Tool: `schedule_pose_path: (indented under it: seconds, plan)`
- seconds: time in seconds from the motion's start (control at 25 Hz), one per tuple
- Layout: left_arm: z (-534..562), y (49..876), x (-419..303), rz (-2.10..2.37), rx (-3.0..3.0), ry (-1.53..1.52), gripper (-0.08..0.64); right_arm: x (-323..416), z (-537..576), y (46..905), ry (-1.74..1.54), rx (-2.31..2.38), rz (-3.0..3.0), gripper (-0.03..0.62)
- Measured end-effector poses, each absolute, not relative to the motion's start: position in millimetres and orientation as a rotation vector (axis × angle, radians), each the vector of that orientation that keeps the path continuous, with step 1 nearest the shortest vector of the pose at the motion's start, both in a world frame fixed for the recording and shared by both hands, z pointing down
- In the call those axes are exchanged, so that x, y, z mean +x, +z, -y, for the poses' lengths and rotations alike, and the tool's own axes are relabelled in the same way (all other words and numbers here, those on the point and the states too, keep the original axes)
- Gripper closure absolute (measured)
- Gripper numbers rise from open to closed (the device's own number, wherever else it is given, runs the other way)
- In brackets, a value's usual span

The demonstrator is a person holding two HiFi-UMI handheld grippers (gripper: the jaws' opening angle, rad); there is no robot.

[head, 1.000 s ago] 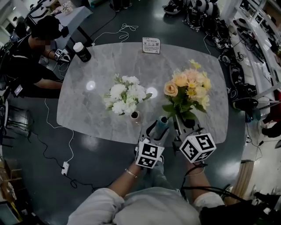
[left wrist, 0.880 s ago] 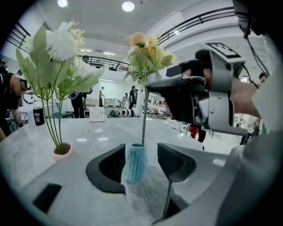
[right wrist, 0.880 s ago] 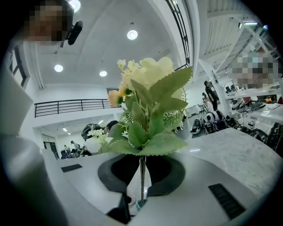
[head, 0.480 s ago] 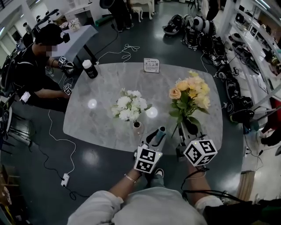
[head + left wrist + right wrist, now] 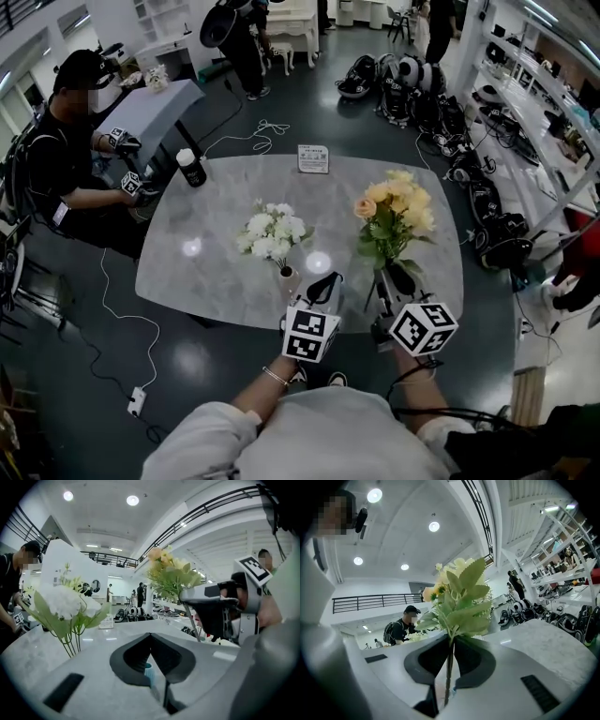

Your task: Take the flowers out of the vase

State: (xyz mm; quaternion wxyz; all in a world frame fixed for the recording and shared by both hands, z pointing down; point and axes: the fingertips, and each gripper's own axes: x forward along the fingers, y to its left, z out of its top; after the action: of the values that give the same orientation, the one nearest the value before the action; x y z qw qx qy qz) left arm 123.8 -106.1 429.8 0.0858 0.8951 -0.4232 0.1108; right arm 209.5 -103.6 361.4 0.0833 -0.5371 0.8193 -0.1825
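Observation:
A peach and yellow bouquet (image 5: 394, 208) stands upright above the table's near edge. My right gripper (image 5: 380, 287) is shut on its thin green stem (image 5: 449, 667), which runs down between the jaws. My left gripper (image 5: 325, 282) is just left of it. Its jaws have just been closing and their tips now meet with nothing pinched. A small teal piece (image 5: 148, 671) shows low in the gap behind the tips. White flowers (image 5: 272, 232) stand in a small pale vase (image 5: 284, 275) left of both grippers. The left gripper view shows the white flowers (image 5: 61, 602) and the bouquet (image 5: 168, 571).
The grey marble table (image 5: 206, 272) carries a black tumbler with a white lid (image 5: 190, 169) and a small card sign (image 5: 313, 158) at the far side. A seated person (image 5: 66, 159) is at its left end. A cable and power strip (image 5: 137, 401) lie on the floor.
The left jaws went from wide open around a teal cylinder to shut, and that cylinder no longer shows in the head view. Both grippers rose. The bouquet came up with the right gripper.

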Motion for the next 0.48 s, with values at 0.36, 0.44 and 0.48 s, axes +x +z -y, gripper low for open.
schedule_pose_path:
  seconds: [0.36, 0.44, 0.48]
  plan:
    - [107.4, 427.9, 124.0, 1.265, 2.673, 0.339, 0.551, 209.1, 103.2, 364.4, -0.564, -1.595, -2.429, 0.554]
    - [109.3, 428.5, 122.7, 1.277, 2.669, 0.341, 0.551, 210.8, 104.9, 367.5, -0.572, -1.597, -2.426, 0.554]
    - [110.0, 430.0, 121.7, 1.281, 2.663, 0.351, 0.551, 211.5, 106.1, 368.9, -0.577, -1.598, -2.424, 0.554]
